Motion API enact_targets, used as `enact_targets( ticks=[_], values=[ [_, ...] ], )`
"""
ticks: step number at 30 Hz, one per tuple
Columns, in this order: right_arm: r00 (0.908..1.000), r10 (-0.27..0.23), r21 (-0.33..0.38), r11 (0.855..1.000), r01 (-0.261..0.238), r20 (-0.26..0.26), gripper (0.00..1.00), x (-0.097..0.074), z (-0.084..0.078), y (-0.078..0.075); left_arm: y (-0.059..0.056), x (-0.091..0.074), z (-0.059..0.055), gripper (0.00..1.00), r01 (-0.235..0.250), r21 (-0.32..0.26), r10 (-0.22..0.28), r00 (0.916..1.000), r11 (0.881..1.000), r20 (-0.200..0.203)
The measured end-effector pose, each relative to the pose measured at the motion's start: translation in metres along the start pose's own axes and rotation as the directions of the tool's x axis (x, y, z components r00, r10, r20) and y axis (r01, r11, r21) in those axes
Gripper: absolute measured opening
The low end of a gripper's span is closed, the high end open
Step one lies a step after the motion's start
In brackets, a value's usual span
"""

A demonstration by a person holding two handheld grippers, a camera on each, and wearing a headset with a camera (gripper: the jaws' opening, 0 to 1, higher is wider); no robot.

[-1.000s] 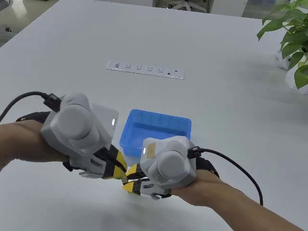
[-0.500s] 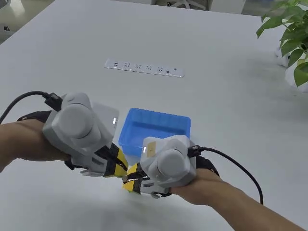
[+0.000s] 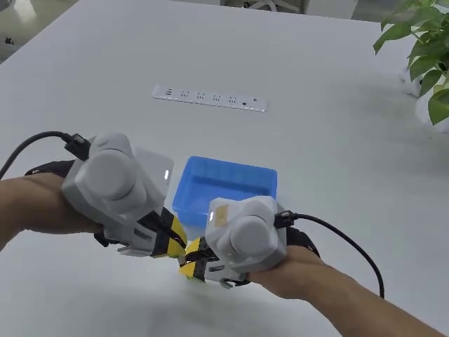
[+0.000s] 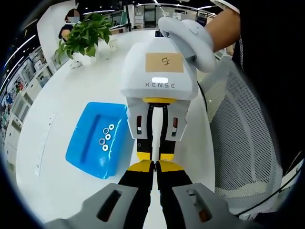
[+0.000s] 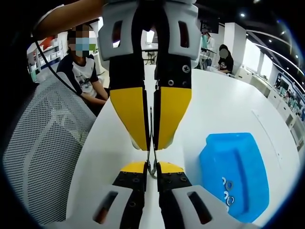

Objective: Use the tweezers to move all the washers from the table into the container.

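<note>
While the left gripper [image 3: 175,243] and right gripper [image 3: 190,262] meet tip to tip just beside the blue container [image 3: 224,184], both jaw pairs stand narrow, pinched on the tweezers [image 5: 151,157] between them. Step, as judged: handing over or re-seating the tool. Next, one gripper must keep a firm hold while the other lets go. Left gripper view: four washers [image 4: 106,138] inside the container. Right gripper view: the thin tweezers. Head view: overall layout on the table [image 3: 316,140].

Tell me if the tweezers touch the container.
Apart. Right gripper view: the tweezers stand between the jaws, bare table between them and the container.
</note>
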State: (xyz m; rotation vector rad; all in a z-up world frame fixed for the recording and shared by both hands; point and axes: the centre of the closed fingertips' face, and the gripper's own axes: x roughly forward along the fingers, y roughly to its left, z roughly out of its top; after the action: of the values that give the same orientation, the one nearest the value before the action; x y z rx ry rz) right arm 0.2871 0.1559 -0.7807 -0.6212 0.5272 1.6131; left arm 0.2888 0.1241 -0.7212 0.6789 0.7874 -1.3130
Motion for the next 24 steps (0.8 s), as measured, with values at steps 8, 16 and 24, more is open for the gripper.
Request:
enact_targets(
  ticks=[8, 16, 24],
  values=[
    [1.0000, -0.008, -0.014, 1.000, 0.008, 0.000, 0.09, -0.006, 0.006, -0.002, 0.001, -0.007, 0.006, 0.07, -0.004, -0.004, 0.004, 0.9998, 1.000, 0.018],
    [0.9999, -0.016, -0.034, 0.999, 0.016, 0.000, 0.09, -0.013, 0.012, -0.003, 0.000, -0.014, 0.012, 0.07, -0.006, 0.000, 0.006, 0.9998, 1.000, 0.020],
    [0.9996, -0.029, -0.045, 0.999, 0.029, 0.007, 0.09, -0.022, 0.020, -0.006, 0.003, -0.023, 0.020, 0.07, -0.012, 0.015, 0.012, 0.9998, 1.000, 0.018]
  ],
)
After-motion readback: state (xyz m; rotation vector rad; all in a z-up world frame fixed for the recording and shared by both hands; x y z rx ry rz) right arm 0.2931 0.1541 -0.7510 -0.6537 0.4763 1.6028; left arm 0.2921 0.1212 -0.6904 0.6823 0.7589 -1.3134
